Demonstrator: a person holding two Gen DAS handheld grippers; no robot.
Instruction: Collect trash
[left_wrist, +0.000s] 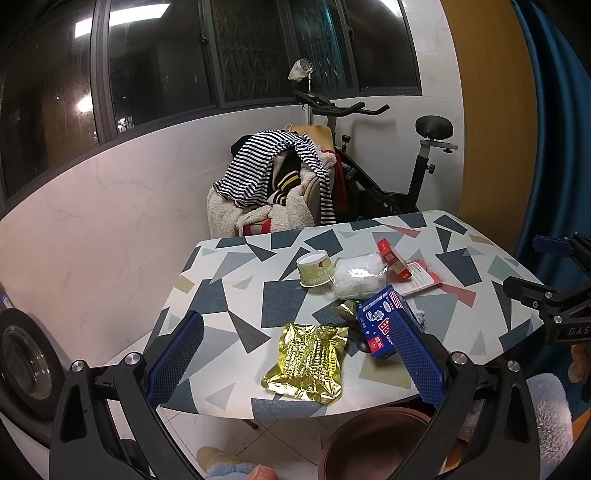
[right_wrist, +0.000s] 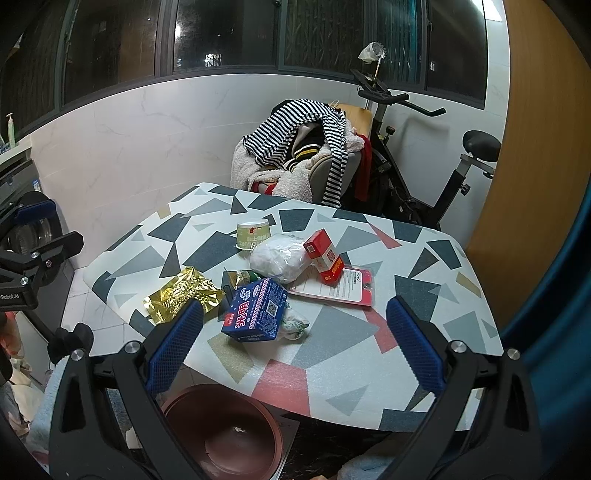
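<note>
Ahead, gold wrapper lies between left gripper's spread jaws.

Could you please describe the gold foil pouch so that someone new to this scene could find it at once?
Start at the table with the triangle-patterned cover; the trash lies in a cluster on it. The gold pouch lies flat at the cluster's left end, near the table's edge, just left of the blue carton. It is the only shiny, crinkled metallic piece there.

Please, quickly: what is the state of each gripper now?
Left gripper: open, holding nothing.
Right gripper: open, holding nothing.
</note>
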